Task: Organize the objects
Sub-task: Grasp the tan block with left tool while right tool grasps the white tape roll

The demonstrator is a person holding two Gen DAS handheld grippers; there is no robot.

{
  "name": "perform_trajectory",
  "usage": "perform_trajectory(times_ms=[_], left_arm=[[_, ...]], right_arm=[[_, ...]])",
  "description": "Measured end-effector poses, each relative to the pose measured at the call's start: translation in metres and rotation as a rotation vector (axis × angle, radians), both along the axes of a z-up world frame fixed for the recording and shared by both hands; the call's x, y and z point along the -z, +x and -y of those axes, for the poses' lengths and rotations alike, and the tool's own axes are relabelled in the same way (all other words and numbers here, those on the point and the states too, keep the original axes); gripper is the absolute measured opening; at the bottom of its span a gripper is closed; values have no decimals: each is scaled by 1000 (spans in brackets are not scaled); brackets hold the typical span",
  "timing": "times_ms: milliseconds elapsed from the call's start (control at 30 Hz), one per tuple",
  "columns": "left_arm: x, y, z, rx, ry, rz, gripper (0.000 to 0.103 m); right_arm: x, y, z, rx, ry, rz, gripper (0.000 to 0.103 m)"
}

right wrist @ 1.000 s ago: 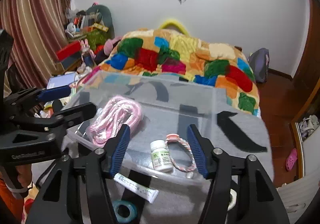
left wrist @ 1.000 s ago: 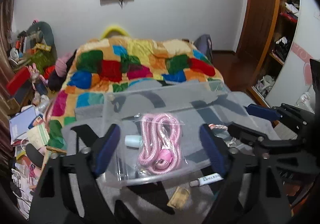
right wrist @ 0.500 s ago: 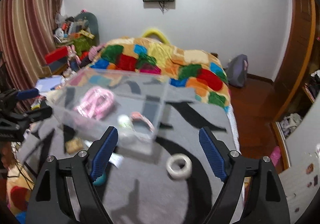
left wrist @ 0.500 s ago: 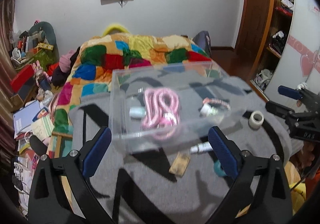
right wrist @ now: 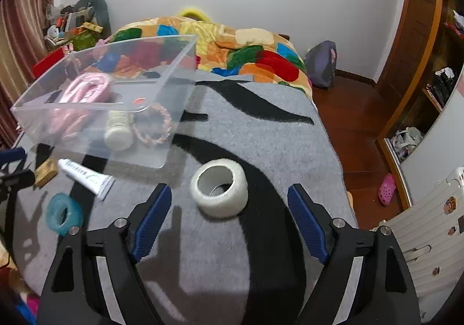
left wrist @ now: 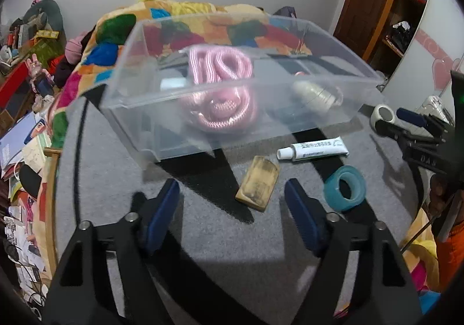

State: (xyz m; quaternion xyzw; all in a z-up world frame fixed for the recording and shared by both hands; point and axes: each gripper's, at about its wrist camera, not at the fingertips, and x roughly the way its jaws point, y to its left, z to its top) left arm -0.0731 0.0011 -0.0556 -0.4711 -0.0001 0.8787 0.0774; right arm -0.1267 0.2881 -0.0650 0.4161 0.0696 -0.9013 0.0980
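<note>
A clear plastic bin [left wrist: 179, 133] [right wrist: 162, 151] sits on the grey and black blanket. It holds a pink rope [left wrist: 220, 93] [right wrist: 84, 87], a white bottle [left wrist: 313, 93] [right wrist: 117, 130] and a pink bracelet [right wrist: 153, 125]. Outside the bin lie a tan block [left wrist: 258, 183] [right wrist: 45, 171], a white tube [left wrist: 313, 148] [right wrist: 87, 177], a teal tape ring [left wrist: 345, 188] [right wrist: 62, 213] and a white tape roll [right wrist: 219, 187] [left wrist: 382, 114]. My left gripper [left wrist: 232, 206] is open and empty, just short of the tan block. My right gripper [right wrist: 229, 214] is open and empty, around the near side of the white tape roll.
A patchwork quilt [right wrist: 232, 49] covers the bed behind the bin. Clutter lies on the floor at the left [left wrist: 20, 133]. A wooden shelf [right wrist: 429, 64] and wood floor [right wrist: 348, 110] lie to the right. The blanket's edge drops off at the right.
Both grippers have pulled back from the bin and lowered toward the blanket. The left now faces the tan block, the right the white tape roll. Both stayed open.
</note>
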Motion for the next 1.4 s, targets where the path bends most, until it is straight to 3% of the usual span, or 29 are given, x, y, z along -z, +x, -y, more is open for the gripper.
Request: perform_trajectory(times_ms=[100,200,300,400,633,933,1167,1400], left_arm=[[8,-5,-3,10,8,15,61],[8,-4,-9,28,-6,-4,53],[8,0,-15,56,2,-17,36],[7,4,-20,70,-10,-29,27],[2,15,-16,50,9,-49,24],[-39,26,6,3,41,-153,23],[-74,26,13,-13,51,-239,23],[-103,8,18,-26,64,-300,23]], right_arm=[[4,-8,0,-3,-7,24,51],[5,-8,2,-18,-25,38,39],[2,-2,4,-22,-26,23,37],[-3,3,4,-31,-47,18,37],[-25,25,9,-70,-94,-24,37],[-66,38,23,-122,-163,-111,37],[-92,29,45,-160,-241,-157,37],[-94,7,80,-208,-237,-151,37]])
